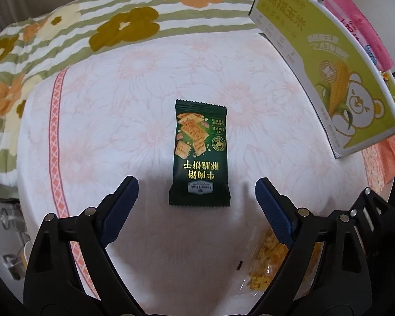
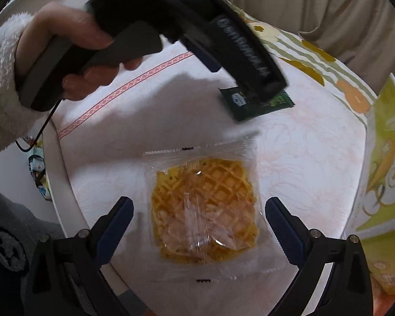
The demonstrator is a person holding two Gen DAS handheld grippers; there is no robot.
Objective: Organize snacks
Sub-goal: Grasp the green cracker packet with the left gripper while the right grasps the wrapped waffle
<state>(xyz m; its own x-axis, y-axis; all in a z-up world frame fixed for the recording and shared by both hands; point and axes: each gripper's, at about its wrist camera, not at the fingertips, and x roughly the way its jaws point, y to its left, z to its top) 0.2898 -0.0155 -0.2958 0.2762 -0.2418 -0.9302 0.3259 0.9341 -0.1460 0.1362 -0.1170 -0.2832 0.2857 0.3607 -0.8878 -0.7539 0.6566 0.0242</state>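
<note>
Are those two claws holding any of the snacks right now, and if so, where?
Nothing is held. The left gripper stands open over the green packet; the right gripper stands open around the waffle.

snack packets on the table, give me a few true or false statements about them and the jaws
1. The dark green cracker packet lies flat on the white tablecloth. True.
2. The left gripper has its jaws clamped on the green packet. False: the jaws stand open, apart from the packet's sides.
3. The waffle packet has a clear wrapper. True.
4. The right gripper is lifting the waffle off the table. False: the packet lies on the cloth between open jaws.
5. The yellow-green corn box is lying closed and flat under the green packet. False: it stands off to the side with packets inside.
</note>
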